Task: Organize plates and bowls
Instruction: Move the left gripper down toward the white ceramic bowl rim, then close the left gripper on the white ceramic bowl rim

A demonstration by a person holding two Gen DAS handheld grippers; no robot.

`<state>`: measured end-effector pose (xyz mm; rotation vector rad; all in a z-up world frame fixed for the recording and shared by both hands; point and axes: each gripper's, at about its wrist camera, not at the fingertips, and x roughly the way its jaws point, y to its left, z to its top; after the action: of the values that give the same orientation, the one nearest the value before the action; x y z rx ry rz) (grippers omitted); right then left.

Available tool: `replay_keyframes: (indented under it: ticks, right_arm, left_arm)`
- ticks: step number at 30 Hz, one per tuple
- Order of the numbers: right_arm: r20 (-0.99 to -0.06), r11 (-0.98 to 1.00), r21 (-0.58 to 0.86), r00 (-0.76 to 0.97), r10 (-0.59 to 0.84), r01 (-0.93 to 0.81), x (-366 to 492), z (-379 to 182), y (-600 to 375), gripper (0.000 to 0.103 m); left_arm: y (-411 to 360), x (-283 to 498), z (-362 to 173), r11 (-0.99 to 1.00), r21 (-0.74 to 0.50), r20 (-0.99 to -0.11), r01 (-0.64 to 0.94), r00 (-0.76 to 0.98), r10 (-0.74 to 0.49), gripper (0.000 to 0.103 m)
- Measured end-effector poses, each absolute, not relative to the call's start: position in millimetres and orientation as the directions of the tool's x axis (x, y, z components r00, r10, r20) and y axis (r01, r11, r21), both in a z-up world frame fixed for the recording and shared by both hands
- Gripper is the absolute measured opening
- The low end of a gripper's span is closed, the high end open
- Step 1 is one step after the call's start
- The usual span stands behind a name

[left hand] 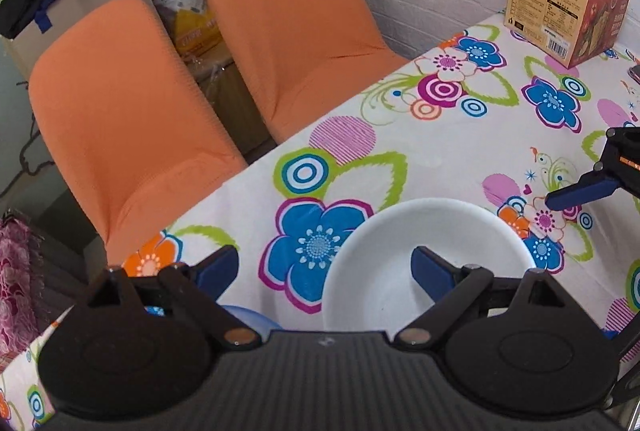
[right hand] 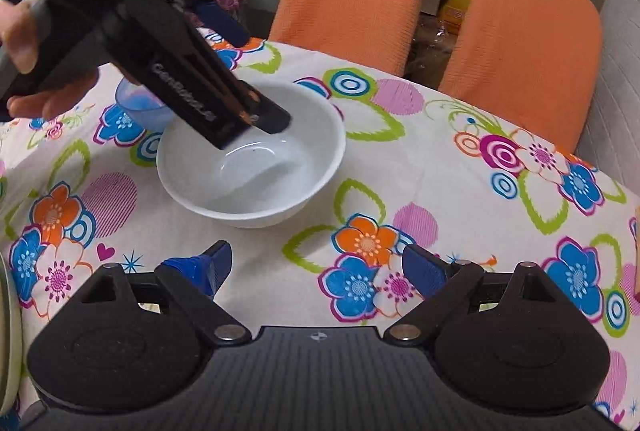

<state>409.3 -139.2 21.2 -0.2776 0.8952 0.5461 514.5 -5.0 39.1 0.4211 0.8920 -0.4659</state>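
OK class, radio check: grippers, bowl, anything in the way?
Left gripper open, over white bowl's rim. Right gripper open, empty, short of bowl. Blue bowl sits behind it.

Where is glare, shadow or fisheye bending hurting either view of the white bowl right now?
Left wrist view: even daylight, no glare on the white bowl, but its near side is hidden by the left hand-held gripper; chair backs bend near the edges. Right wrist view: the bowl shows soft sheen and the gripper's shadow inside.

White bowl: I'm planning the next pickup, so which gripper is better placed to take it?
Left. The left gripper is open over the white bowl, one finger inside it. The right gripper is open over bare tablecloth, short of it.
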Motion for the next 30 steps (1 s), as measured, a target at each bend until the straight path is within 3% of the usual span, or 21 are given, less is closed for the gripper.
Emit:
replay_keyframes:
  ticks: [8, 10, 13, 25, 30]
  right_arm:
    - [-0.781, 0.803, -0.029, 0.515, 0.354, -0.595, 422.6, 7.5, -124.7, 0.080]
    - [-0.777, 0.799, -0.014, 0.509, 0.369, -0.601, 426.3, 6.9, -122.9, 0.080]
    - [-0.776, 0.800, 0.026, 0.493, 0.395, -0.600, 429.8, 5.3, -122.6, 0.080]
    - [-0.748, 0.763, 0.075, 0.470, 0.469, -0.642, 442.8, 5.9, -109.3, 0.080]
    - [-0.732, 0.742, 0.009, 0.501, 0.461, -0.670, 436.2, 7.9, -106.4, 0.079]
  left_arm:
    - [-15.9, 525.4, 21.6, 0.794, 0.159, -0.837, 0.586, 0.506, -0.206, 0.092]
    - [-16.6, 526.0, 16.1, 0.791, 0.150, -0.844, 0.594, 0.493, -0.210, 0.084]
    - [-11.8, 529.0, 14.1, 0.811, 0.096, -0.850, 0.577, 0.471, -0.235, 0.083]
    - [-13.8, 527.3, 13.0, 0.814, 0.061, -0.848, 0.578, 0.460, -0.264, 0.083]
    - [-9.8, 528.8, 14.6, 0.824, 0.029, -0.843, 0.566, 0.456, -0.284, 0.068]
